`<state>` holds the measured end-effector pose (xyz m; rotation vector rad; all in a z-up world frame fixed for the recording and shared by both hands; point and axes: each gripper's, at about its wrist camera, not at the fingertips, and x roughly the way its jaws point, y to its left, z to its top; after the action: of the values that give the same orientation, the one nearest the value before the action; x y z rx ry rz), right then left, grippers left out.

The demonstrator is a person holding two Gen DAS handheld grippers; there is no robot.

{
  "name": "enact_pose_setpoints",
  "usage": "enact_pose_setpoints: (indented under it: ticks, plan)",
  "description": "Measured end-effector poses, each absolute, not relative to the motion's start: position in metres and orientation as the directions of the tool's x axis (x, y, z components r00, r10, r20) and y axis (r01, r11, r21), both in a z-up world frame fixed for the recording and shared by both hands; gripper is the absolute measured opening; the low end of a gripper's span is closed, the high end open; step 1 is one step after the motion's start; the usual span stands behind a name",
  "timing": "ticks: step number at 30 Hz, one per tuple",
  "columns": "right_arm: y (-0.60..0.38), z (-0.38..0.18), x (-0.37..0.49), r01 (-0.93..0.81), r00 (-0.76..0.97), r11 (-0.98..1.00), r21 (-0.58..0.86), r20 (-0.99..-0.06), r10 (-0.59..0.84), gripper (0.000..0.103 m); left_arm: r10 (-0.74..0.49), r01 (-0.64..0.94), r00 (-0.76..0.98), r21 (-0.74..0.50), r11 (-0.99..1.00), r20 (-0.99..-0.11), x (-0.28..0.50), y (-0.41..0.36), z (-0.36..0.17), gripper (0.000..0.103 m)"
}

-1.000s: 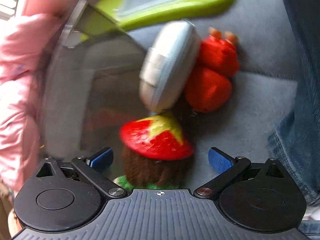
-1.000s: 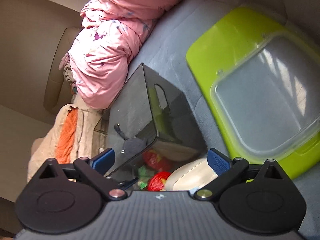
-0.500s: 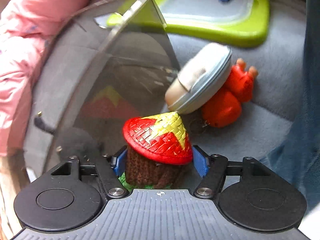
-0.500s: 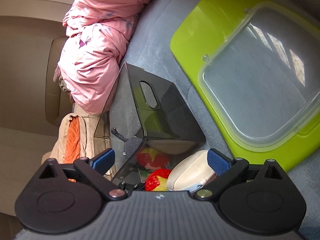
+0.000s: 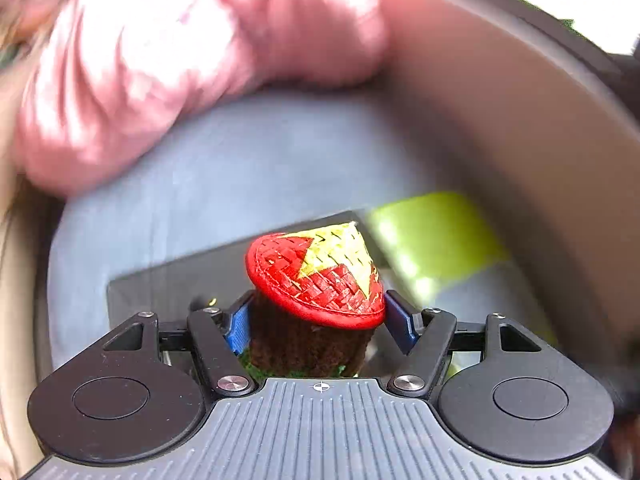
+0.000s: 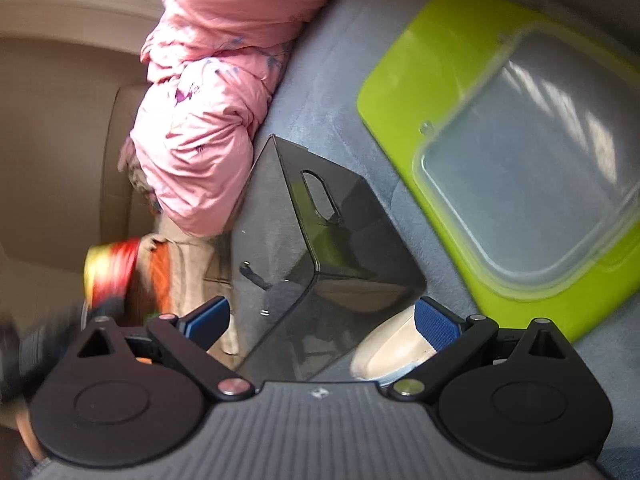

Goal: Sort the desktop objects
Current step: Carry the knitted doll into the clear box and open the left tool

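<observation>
My left gripper [image 5: 318,320] is shut on a small doll [image 5: 316,280] with a red and yellow woven cone hat and a brown knitted body, held up in the air above the dark transparent box [image 5: 180,276]. The doll also shows blurred at the left of the right wrist view [image 6: 112,272]. My right gripper [image 6: 322,320] is open and empty, above the box [image 6: 320,248] with a handle slot. A beige and white round case [image 6: 396,348] lies by its right finger.
A lime green lid with a clear centre [image 6: 520,152] lies on the grey-blue seat [image 6: 332,80] at the right. A pink jacket [image 6: 212,112] is bunched at the back left, over beige and orange cloth [image 6: 164,276].
My left gripper closed on the doll and lifted it off the seat, swinging up and left over the box. The right gripper stayed open and shifted slightly.
</observation>
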<state>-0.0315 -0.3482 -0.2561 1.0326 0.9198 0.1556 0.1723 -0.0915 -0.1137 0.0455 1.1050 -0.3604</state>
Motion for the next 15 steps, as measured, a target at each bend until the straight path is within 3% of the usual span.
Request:
enact_pose_setpoints:
  ticks: [2, 5, 8, 12, 15]
  plan:
    - [-0.344, -0.254, -0.031, 0.27, 0.626, 0.582, 0.767, -0.6, 0.499, 0.1, -0.264, 0.147, 0.251, -0.233, 0.961, -0.931, 0.201, -0.092, -0.164, 0.071]
    - [-0.345, -0.256, -0.029, 0.259, 0.619, 0.598, 0.759, -0.605, 0.5, 0.1, -0.314, -0.036, 0.114, -0.32, 0.947, -0.943, 0.22, -0.091, -0.22, 0.071]
    - [-0.352, -0.263, -0.027, 0.277, 0.612, 0.561, 0.78, -0.594, 0.523, 0.1, -0.288, -0.071, 0.068, -0.292, 0.954, -0.955, 0.226, -0.098, -0.245, 0.073]
    - [-0.357, -0.272, -0.02, 0.3, 0.588, 0.531, 0.793, -0.591, 0.551, 0.1, -0.277, -0.109, -0.007, -0.275, 0.955, -0.961, 0.233, -0.098, -0.261, 0.094]
    - [-0.355, -0.274, -0.016, 0.297, 0.571, 0.553, 0.779, -0.609, 0.551, 0.101, -0.295, -0.068, 0.049, -0.298, 0.952, -0.954, 0.225, -0.095, -0.239, 0.094]
